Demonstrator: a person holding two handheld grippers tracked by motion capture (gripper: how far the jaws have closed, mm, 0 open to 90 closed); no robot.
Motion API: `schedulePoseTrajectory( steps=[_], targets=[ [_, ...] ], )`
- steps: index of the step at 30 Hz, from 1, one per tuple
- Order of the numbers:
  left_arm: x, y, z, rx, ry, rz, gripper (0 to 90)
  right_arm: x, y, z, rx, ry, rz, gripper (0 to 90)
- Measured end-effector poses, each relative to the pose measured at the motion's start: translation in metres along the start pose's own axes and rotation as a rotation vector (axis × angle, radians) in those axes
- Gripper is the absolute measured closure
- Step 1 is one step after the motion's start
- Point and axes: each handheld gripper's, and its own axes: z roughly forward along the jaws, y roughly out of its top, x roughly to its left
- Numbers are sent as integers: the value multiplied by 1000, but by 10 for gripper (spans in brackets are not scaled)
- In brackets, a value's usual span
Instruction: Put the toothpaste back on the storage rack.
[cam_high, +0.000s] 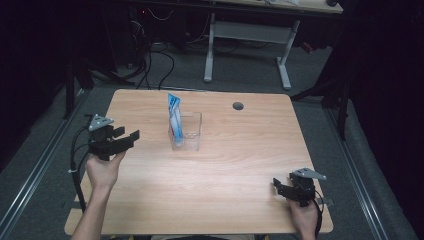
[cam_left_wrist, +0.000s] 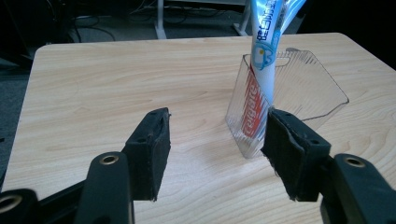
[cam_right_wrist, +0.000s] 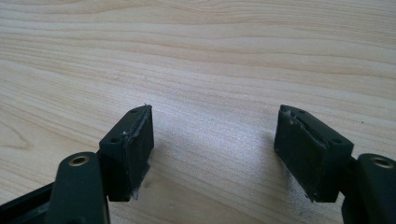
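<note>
A clear ribbed plastic container stands in the middle of the wooden table. A blue, white and red toothpaste tube leans upright inside it at its left side. My left gripper is held open to the left of the container, apart from it and pointing at it. In the left gripper view the container and tube stand just beyond the right pad of my left gripper. My right gripper is open near the front right corner. My right gripper hovers over bare wood.
A round cable hole sits in the table's far right part. Behind the table stands another desk with white legs and cables on the dark floor. Bare tabletop lies between the two grippers.
</note>
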Motion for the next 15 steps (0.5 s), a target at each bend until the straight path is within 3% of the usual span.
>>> schedulePoseTrajectory(
  steps=[15],
  targets=[
    [0,-18,-2,17,10,2,413,0,0,0,0,-1,-2,286]
  ],
)
